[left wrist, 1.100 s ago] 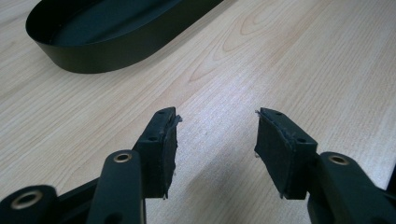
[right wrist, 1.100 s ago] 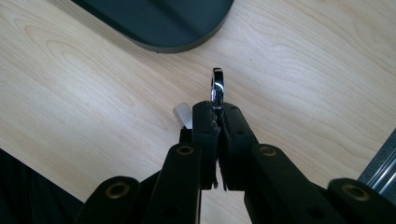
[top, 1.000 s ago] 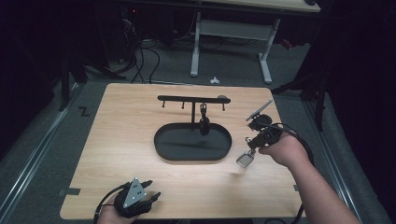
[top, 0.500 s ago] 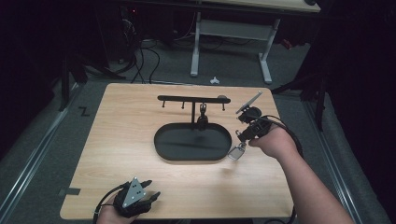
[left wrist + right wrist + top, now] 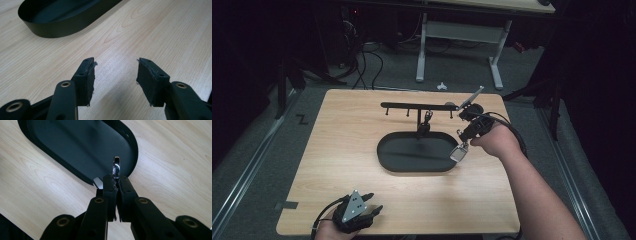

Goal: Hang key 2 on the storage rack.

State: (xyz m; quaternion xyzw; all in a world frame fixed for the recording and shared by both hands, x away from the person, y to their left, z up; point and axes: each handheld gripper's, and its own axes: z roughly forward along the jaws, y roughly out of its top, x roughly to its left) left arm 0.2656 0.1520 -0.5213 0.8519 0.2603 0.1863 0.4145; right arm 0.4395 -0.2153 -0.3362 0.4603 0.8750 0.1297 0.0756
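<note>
Two black hand-held tools, bare forearms

The left tool (image 5: pixel 371 209) carries a grey three-cornered plate and a black cable; its jaws are matte black with worn rubber pads (image 5: pixel 89 81) and brass-ringed pivot holes. The right tool (image 5: pixel 460 134) matches, with a looping black cable.

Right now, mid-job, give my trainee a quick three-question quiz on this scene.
1. True or false: the left gripper has its jaws closed on something.
2. What does the right gripper hold? A) a shiny metal ring B) a wooden peg C) nothing
3. Which object lies right under the held ring in the right gripper view?

Key
1. False: jaws apart, bare table between.
2. A
3. The black oval tray, near its rim.
</note>
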